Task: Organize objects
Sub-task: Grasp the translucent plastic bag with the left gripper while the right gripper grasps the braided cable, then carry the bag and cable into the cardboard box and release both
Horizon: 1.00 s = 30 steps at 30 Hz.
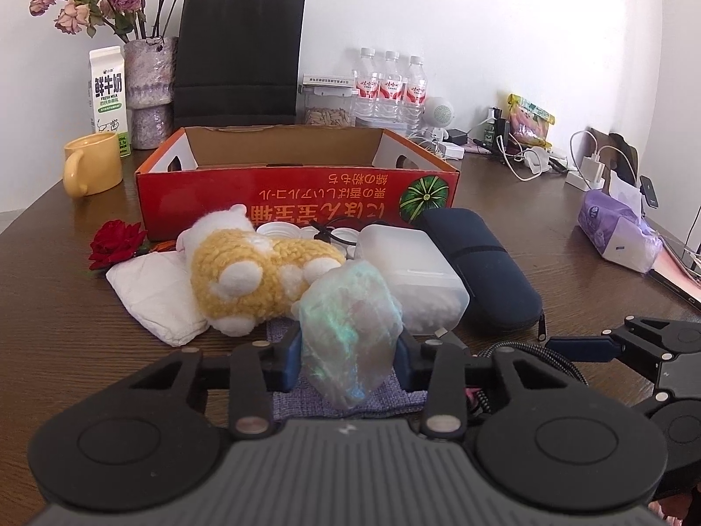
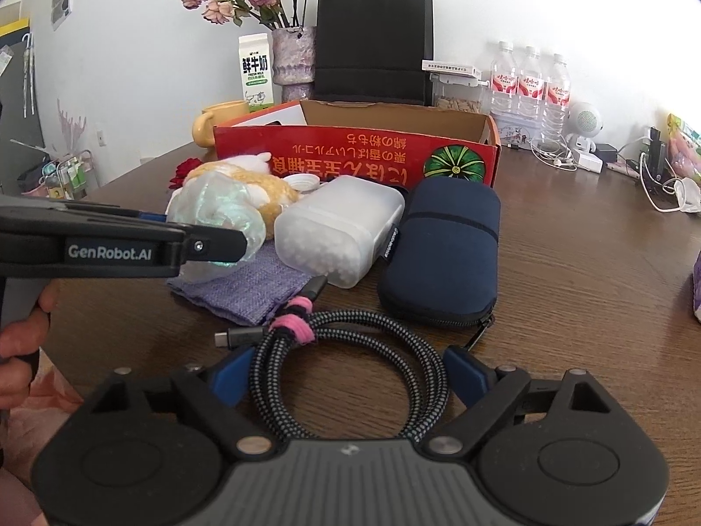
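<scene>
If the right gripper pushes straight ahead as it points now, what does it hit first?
Probably the coiled cable, already lying between the right gripper's open fingers; beyond it sits the navy pouch. Depth is unclear.

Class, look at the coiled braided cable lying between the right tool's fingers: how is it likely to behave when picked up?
The cable will probably sag and flex, since it is braided cord. The pink strap binds one side only, so the loops may droop yet stay bundled. Its loose plug could dangle. The right tool straddles the coil, open.
</scene>
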Available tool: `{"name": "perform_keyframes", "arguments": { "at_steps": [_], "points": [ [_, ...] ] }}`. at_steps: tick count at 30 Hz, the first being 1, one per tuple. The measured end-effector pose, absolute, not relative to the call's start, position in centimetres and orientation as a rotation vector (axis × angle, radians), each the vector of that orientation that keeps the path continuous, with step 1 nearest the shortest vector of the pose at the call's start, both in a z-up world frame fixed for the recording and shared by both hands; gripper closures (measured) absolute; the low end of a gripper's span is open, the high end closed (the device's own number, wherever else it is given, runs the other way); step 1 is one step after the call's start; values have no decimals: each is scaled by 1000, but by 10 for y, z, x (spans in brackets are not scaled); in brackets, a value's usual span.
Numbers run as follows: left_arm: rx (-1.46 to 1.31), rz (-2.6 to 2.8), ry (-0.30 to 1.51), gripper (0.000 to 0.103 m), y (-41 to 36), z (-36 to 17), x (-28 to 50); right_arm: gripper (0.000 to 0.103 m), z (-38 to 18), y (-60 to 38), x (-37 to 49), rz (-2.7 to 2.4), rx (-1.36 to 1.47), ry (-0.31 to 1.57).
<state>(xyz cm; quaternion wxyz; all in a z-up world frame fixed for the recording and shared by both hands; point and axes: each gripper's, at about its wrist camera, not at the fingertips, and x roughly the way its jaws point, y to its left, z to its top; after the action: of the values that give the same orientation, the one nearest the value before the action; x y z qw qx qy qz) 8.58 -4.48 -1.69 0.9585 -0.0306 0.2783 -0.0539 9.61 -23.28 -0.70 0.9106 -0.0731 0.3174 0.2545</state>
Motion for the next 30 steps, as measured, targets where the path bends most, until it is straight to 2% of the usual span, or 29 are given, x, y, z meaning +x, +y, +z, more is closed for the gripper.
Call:
{"name": "perform_keyframes", "arguments": {
  "at_steps": [14,30],
  "points": [
    [-55,-94,483,62,-31,7,66,13,20,-233,83,502,-161,558],
    [-54,-53,401,62,-14,36,100,13,53,-216,129,478,-145,434]
  ]
}}
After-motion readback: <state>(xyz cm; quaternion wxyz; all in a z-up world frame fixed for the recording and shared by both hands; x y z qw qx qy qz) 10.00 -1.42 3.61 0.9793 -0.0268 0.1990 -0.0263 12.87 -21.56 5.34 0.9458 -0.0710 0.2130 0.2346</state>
